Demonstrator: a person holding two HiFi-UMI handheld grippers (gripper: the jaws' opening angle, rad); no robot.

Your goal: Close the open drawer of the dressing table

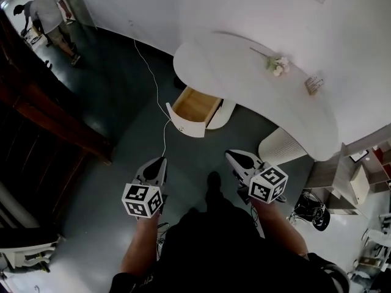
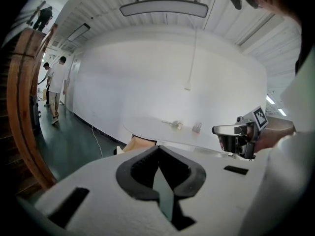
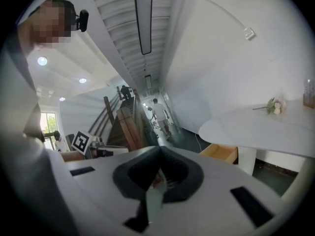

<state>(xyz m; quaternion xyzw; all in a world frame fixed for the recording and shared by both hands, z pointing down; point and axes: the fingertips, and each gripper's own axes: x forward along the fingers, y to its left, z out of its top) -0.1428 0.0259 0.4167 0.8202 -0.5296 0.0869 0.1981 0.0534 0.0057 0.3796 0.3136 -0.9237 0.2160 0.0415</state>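
Note:
The white dressing table [image 1: 244,72] stands against the curved wall ahead of me. Its drawer [image 1: 194,107] is pulled out toward me, showing a bare wooden inside behind a white front. It also shows as a tan box under the tabletop in the left gripper view, drawer [image 2: 138,143], and in the right gripper view, drawer [image 3: 225,152]. My left gripper [image 1: 160,161] and right gripper [image 1: 231,155] hover side by side over the dark floor, well short of the drawer. Both have jaws closed together with nothing between them. The right gripper [image 2: 231,130] appears in the left gripper view.
A white cable [image 1: 160,102] runs across the floor to the drawer front. A ribbed white stool [image 1: 281,146] sits under the table's right end. Flowers [image 1: 278,65] and a small bottle [image 1: 314,84] lie on the top. A wooden staircase [image 1: 52,121] flanks the left; people [image 1: 47,11] stand far off.

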